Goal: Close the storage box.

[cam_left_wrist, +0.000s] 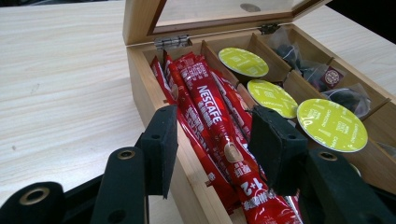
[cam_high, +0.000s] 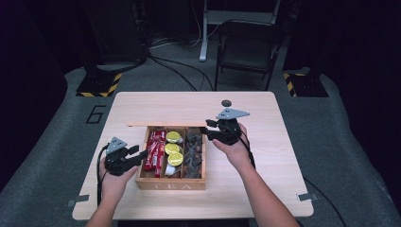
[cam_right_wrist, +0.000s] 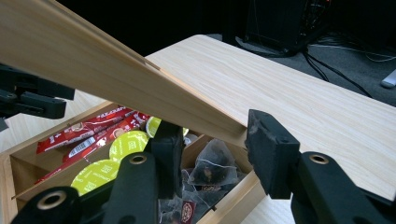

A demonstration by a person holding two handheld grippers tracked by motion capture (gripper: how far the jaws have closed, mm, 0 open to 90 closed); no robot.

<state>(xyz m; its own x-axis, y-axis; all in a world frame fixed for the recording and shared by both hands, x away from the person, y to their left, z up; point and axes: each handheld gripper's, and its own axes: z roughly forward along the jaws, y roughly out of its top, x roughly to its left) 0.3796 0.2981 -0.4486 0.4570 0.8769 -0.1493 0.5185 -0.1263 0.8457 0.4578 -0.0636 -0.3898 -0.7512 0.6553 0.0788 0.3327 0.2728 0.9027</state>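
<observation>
High view: I saw the light wooden tea box (cam_high: 171,183) sitting near the front of the pale wooden table (cam_high: 265,189), its lid up.
Left gripper (cam_left_wrist: 212,149): its two black jaws stood apart, one on each side of the box's left wall, and held nothing.
Long red coffee sticks (cam_left_wrist: 212,116): they lay in the left part of the box, right between my left jaws in the left gripper view.
How the sticks should handle: I thought they were light, thin and bendy, with a shiny skin that could slip. I would pinch one across its flat middle, gently.
Right gripper (cam_right_wrist: 212,154): its jaws were apart on each side of the edge of the wooden lid (cam_right_wrist: 116,79), but I could not tell if the pads touched it.
How the lid should handle: stiff and hard, and I thought it could fall shut if let go. I would take it by the free edge.
Round yellow-green topped cups (cam_left_wrist: 331,123): three sat in the middle row.
Clear bags of dark tea (cam_right_wrist: 212,170): they filled the right row.
Hard to see: the sticks' low ends were cut off by my left jaws.
</observation>
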